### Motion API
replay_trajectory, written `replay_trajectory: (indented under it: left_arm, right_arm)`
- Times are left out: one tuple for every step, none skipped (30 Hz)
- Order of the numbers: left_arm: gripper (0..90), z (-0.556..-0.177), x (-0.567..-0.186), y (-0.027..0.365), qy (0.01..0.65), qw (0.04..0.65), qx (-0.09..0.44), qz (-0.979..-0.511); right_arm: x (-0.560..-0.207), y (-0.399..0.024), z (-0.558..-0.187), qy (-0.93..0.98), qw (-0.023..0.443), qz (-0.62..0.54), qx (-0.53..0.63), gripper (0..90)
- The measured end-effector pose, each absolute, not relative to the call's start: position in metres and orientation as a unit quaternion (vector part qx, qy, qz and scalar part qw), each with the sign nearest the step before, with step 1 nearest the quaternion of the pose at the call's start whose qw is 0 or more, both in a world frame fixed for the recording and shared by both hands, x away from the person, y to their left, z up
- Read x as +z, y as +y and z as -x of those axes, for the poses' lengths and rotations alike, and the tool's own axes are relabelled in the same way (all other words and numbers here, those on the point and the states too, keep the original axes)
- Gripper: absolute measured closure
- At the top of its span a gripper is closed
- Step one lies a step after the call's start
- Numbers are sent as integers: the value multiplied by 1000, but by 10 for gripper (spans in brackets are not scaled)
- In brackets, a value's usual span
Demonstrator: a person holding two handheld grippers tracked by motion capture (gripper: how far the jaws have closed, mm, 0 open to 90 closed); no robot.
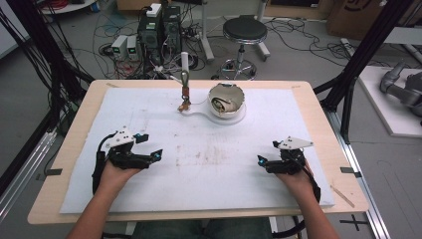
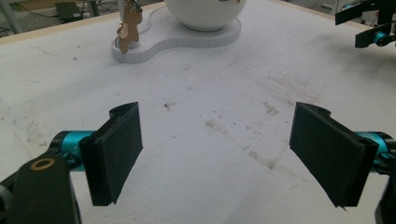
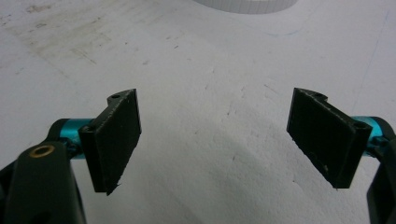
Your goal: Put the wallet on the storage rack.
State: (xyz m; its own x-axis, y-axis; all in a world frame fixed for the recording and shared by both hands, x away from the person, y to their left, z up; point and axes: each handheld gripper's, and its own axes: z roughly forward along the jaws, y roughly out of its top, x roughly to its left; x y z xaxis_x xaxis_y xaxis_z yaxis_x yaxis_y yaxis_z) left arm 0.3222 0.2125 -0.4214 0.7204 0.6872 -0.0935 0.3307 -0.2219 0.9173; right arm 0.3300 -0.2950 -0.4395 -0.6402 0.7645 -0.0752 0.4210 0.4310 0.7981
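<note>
On stained white mat (image 1: 199, 164) | both grippers' jaws spread — empty | stool (image 1: 244, 31) behind table

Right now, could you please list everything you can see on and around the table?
bowl: 1, white, far middle of the mat, on the base; something rolled and beige inside
base: 1, white, flat, under the bowl and the stand
stand: 1, upright with a brown clip, left end of the base
mat: 1, white, stained, covering the table
table: 1, light wood
stool: 1, black seat, floor behind the table
boxes: several, dark and white, with cables, floor at far left
left gripper: 1, black, open, near left of the mat
right gripper: 1, black, open, near right of the mat
</note>
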Motion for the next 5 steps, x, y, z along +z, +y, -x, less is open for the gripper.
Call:
replay_trajectory:
  left_arm:
    - [172, -322, -422, 213, 335, 527, 169, -762]
    - [172, -323, -422, 213, 334, 526, 169, -763]
    - [172, -323, -421, 214, 333, 526, 169, -764]
    - [172, -323, -421, 214, 332, 526, 170, -764]
    - [172, -323, -421, 214, 333, 527, 170, -763]
  right_arm:
    - [-440, -295, -330, 816, 220, -363, 391, 179]
    - [-440, -295, -330, 816, 220, -363, 391, 179]
    - [-440, -296, -331, 817, 219, -364, 389, 179]
    - [-440, -296, -331, 817, 219, -364, 389, 179]
    - [-441, -296, -331, 817, 219, -364, 390, 179]
